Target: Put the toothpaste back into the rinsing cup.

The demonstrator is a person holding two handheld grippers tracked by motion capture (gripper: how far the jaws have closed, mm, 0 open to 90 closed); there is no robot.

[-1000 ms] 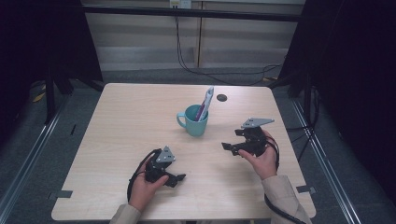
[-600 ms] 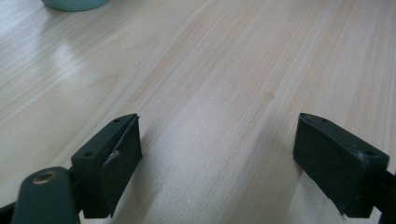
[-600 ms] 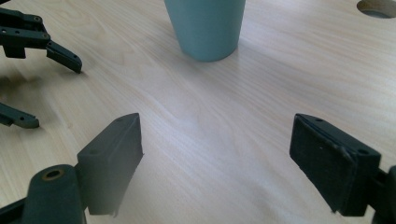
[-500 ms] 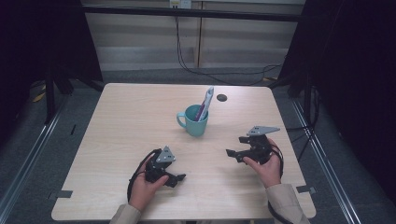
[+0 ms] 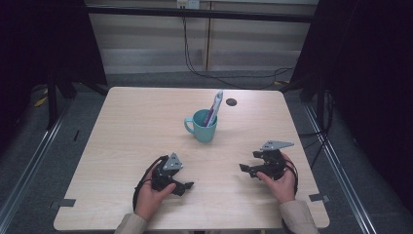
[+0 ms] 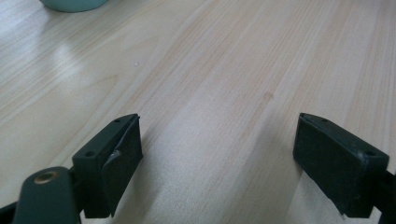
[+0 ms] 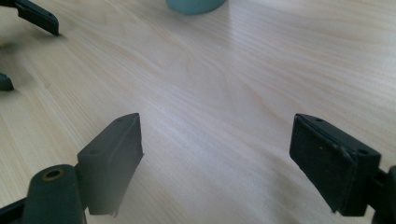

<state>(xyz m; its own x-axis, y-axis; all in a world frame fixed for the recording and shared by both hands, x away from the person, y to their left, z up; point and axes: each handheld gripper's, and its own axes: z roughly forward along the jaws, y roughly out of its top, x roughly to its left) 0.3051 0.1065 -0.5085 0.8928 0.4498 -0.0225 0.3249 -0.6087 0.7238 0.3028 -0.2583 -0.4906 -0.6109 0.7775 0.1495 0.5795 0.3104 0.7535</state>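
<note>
**Both grippers parked at the near edge; mug and its contents stand at table centre**

The left gripper is held low over the table, close to the near edge and left of centre. In the left gripper view its jaws stand wide apart with bare wood between them, and nothing is gripped. The teal mug stands upright near the middle of the table, slightly toward the far edge, with its handle turned to the left. A white-and-purple tube leans in the mug, its top tilted toward the far right rim. The right gripper is held near the near right corner, with its jaws likewise spread and empty.

Judged from these positions, the step in hand is a rest or start pose, with both tools well apart from the mug. If the tube is to be taken, it should be approached from above and gripped on the exposed upper part, so that the mug rim is not struck. The mug should be steadied by its handle or wall with the left gripper, since a pull along the lean could tip it.

Open room is ample: bare wood lies on the left, the right and the near side of the mug. A small dark hole sits toward the far edge, behind the mug. The near edge lies close under both hands, so withdrawal toward it should be kept short.
</note>
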